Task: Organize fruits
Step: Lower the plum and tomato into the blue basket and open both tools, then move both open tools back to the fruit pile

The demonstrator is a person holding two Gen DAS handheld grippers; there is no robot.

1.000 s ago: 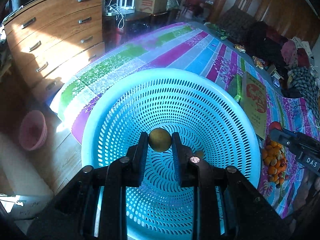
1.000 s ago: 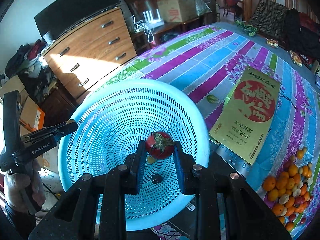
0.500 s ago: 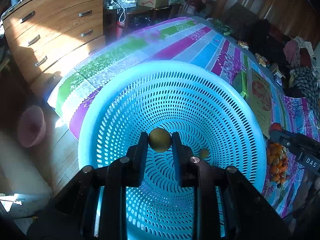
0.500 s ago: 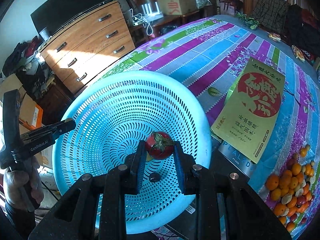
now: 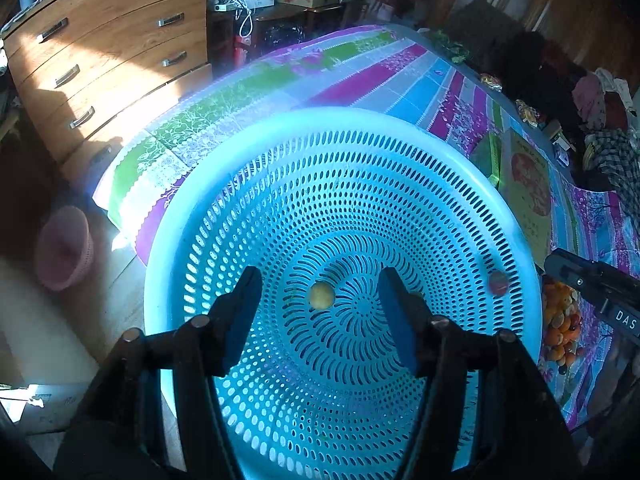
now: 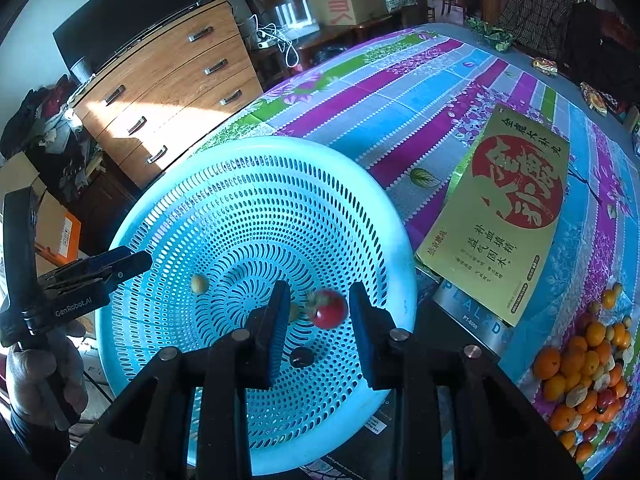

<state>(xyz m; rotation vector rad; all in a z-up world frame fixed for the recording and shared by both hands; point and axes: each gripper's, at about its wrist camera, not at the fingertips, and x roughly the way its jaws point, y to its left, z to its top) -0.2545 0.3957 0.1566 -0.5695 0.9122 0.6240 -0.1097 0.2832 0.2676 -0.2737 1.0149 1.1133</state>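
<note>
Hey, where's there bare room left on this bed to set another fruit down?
Most of the blue basket floor is free: only a yellow fruit, a red fruit and a dark one sit near its centre. The striped cloth beyond the rim, left of the yellow box, is bare too. It's crowded at the fruit pile.

Sunlight falls across a wooden chest of drawers (image 6: 160,92) by the white wall (image 6: 60,4); cardboard boxes (image 6: 344,0) sit behind, clothes (image 5: 604,120) piled opposite.
</note>
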